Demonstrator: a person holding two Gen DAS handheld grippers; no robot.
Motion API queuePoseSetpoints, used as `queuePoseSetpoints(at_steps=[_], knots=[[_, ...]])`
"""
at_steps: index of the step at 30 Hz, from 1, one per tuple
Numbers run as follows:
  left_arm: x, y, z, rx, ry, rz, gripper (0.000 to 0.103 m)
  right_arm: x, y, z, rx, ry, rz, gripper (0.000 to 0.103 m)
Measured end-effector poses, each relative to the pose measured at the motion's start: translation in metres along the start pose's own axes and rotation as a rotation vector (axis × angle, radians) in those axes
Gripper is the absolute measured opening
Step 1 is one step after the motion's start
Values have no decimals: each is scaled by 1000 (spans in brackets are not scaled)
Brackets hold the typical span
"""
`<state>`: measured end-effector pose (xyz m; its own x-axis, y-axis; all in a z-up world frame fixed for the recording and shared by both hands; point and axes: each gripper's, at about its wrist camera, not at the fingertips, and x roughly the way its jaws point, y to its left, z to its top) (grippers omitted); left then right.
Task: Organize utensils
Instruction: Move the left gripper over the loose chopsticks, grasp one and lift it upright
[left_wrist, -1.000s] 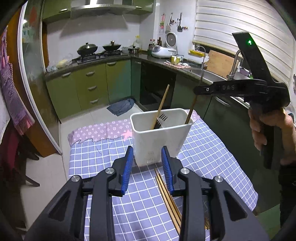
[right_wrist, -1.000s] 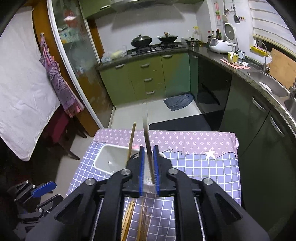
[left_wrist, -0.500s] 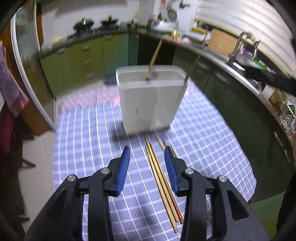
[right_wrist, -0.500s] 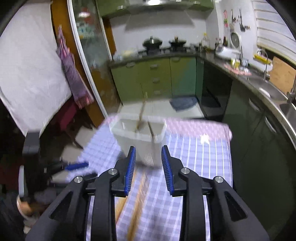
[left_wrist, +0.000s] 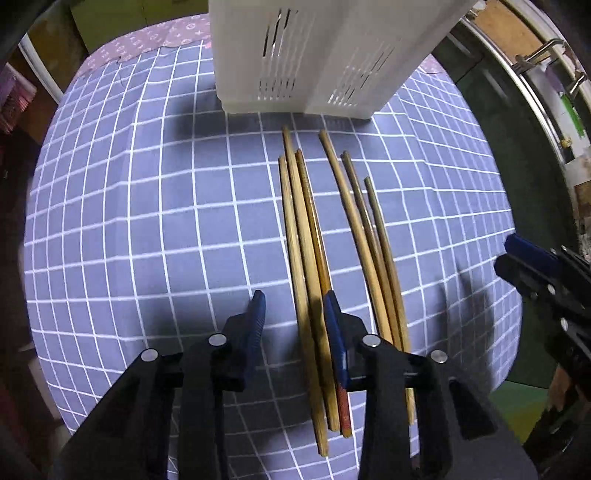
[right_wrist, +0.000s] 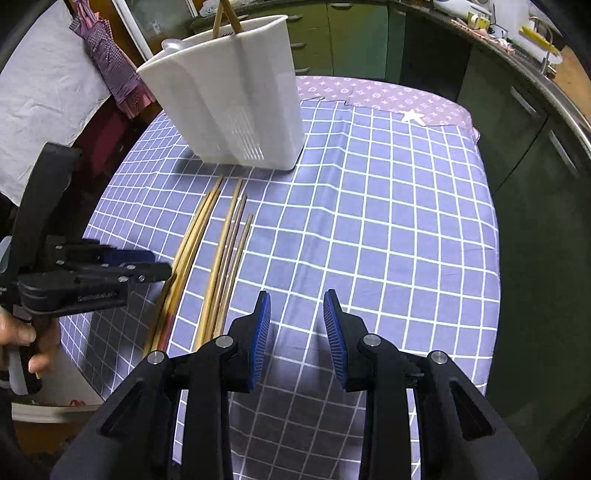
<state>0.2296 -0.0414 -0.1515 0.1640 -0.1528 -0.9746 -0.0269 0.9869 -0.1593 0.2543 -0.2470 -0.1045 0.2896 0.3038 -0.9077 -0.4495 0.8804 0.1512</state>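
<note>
Several wooden chopsticks (left_wrist: 306, 240) (right_wrist: 221, 240) lie in two loose bundles on the checked tablecloth, in front of a white slotted utensil holder (left_wrist: 314, 55) (right_wrist: 236, 99). My left gripper (left_wrist: 293, 297) (right_wrist: 110, 266) points down over the near ends of the left bundle. Its jaws are closing, the bundle lies between them, and the pads do not press on it. My right gripper (right_wrist: 297, 295) (left_wrist: 535, 258) hangs open over bare cloth to the right of the chopsticks, with nothing between its fingers. Two chopsticks (right_wrist: 225, 14) stand in the holder.
The purple-blue checked cloth (right_wrist: 388, 221) covers a small table whose edges fall away on the right and near sides. Green kitchen cabinets (right_wrist: 354, 33) and a counter with a sink lie beyond. A hand (right_wrist: 22, 343) holds the left gripper's grip.
Both grippers came down from holder height toward the table and tipped downward. The right gripper, shut on a chopstick over the holder a second ago, opened and is empty.
</note>
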Motion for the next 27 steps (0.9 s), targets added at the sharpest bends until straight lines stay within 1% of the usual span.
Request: queuePoseSetpoints(at_steps=[2, 7, 10, 17, 24, 25, 27], knots=[[2, -2, 2, 4, 0, 30, 29, -1, 1, 1, -2, 2, 5, 31], [5, -6, 11, 5, 17, 72, 28, -1, -6, 5, 4, 1, 14, 31], [9, -5, 15, 0, 33, 82, 25, -1, -10, 3, 13, 4, 23, 31], [18, -17, 25, 6, 54, 100, 25, 2, -12, 0, 16, 16, 26, 31], [25, -34, 30, 25, 67, 147, 24, 3, -11, -1, 10, 23, 31, 31], [25, -35, 31, 25, 68, 150, 22, 4, -11, -1, 10, 25, 31, 31], [25, -38, 30, 30, 72, 150, 14, 5, -11, -2, 11, 30, 30, 31]])
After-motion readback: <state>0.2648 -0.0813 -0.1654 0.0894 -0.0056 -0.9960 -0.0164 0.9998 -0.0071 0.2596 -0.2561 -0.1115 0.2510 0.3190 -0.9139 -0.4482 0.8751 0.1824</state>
